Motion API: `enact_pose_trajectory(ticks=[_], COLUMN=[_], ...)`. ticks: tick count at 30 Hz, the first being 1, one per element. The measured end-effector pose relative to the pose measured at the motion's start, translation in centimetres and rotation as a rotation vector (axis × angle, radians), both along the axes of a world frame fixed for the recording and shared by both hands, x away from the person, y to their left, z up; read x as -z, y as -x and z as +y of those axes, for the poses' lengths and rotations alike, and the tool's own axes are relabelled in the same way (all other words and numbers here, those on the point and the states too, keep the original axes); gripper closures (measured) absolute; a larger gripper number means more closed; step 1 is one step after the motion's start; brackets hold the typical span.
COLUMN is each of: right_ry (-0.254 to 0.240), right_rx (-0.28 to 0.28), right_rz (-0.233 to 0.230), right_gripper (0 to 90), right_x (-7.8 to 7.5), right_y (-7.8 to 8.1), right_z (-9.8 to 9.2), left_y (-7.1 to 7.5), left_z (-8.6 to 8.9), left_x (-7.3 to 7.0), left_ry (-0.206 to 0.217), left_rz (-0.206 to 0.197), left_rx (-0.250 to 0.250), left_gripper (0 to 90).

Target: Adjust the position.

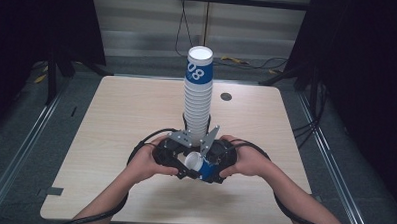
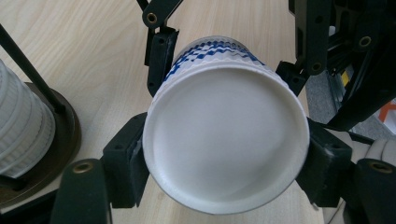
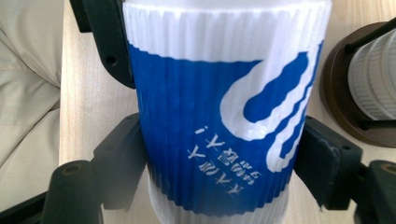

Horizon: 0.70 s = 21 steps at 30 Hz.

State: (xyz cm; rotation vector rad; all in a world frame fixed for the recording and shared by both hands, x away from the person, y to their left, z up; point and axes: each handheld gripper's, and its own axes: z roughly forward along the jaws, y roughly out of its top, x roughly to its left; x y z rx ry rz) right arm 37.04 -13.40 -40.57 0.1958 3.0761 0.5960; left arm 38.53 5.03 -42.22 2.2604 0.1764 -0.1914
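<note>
Both grippers clamp one paper cup (image 1: pixel 200 166) just in front of cup stack (image 1: pixel 197 92): left gripper (image 1: pixel 183 164) at base, right gripper (image 1: pixel 212 165) across ribbed wall, axis level

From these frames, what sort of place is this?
Probably a lab or recording workspace, not a kitchen or café: a bare wooden table ringed by dark stands and loose floor cables, with a tall cup stack set up as test material.
</note>
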Motion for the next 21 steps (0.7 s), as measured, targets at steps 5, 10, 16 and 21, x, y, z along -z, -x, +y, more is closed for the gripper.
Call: enact_pose_trajectory(ticks=[5,10,16,21], right_ry=[0.0,-0.013,-0.026,-0.028], right_rx=[0.011,0.013,0.003,0.014], right_rz=[0.006,0.003,0.003,0.014], right_gripper=[23.8,23.7,23.5,23.3], right_x=[-0.09,-0.15,0.03,0.01], right_y=[0.02,0.0,-0.02,0.13], right_z=[-0.01,-0.17,-0.07,-0.15], left_y=[0.0,-0.1,-0.01,-0.05], left_z=[0.0,-0.05,-0.45,-0.17], left_x=[-0.06,0.03,0.09,0.03], left_ry=[0.012,0.035,0.033,0.025], left_rz=[0.012,0.034,0.026,0.021], left_rx=[-0.01,-0.015,-0.009,-0.006], left_gripper=[28.5,27.2,28.1,29.0])
